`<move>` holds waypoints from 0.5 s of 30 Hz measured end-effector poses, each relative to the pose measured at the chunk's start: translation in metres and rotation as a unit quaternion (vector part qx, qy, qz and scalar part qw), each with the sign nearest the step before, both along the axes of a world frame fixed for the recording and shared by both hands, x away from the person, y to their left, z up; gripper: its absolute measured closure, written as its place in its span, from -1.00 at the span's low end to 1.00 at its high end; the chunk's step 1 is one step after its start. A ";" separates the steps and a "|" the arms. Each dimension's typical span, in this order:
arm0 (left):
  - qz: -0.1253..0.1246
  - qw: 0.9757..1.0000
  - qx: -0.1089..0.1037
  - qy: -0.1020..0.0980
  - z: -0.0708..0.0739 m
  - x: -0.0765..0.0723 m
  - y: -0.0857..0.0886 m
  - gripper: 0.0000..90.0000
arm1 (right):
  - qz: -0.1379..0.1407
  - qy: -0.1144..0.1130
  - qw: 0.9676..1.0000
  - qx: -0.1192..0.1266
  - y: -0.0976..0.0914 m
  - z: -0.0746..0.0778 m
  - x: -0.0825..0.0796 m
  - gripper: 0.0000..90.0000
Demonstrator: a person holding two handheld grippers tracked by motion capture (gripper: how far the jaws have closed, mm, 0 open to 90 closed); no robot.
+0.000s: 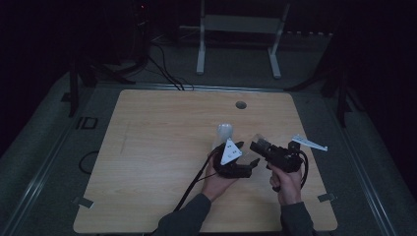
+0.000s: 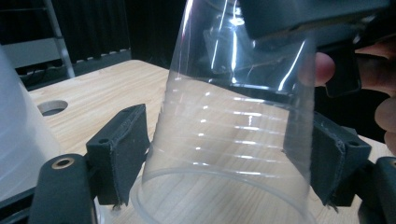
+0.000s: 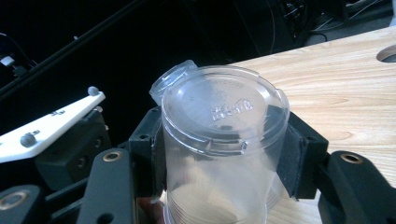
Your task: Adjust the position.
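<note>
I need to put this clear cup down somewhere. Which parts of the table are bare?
The table's whole left half is bare, as is the far strip by the round hole. It is crowded right of centre, where both grippers hold the clear cup beside the cup stack.

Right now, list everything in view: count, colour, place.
clear plastic cup: one, transparent, held over the table's right half, base toward the right gripper's camera
frosted cup: one, whitish, on the table beside the left gripper
table: one, light wood, centre
cable hole: one, dark, far edge of the table
white frame: one, on the floor beyond the table
left gripper: one, black, jaws either side of the clear cup
right gripper: one, black, clamped on the clear cup
hands: two, bottom of the high view
</note>
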State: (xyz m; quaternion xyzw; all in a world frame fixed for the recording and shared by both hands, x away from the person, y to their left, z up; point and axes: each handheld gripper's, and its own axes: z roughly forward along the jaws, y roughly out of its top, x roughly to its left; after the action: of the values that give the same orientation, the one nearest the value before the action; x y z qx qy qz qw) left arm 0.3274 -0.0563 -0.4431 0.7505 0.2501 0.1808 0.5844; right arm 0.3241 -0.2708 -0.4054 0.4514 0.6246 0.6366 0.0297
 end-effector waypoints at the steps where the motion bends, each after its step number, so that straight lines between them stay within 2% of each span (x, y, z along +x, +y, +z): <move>1: 0.000 1.000 0.000 0.000 0.000 0.000 0.000 -0.48 | 0.000 0.000 1.000 0.000 0.000 0.000 0.000 -0.05; 15: -0.005 1.000 0.000 -0.009 0.001 -0.003 -0.001 -0.37 | 0.001 0.005 1.000 0.010 -0.002 -0.001 0.001 -0.09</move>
State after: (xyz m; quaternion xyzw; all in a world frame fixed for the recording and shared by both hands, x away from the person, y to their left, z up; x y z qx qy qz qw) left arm 0.3240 -0.0573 -0.4418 0.7502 0.2413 0.1843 0.5874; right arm 0.3248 -0.2731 -0.4067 0.4543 0.6184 0.6408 0.0216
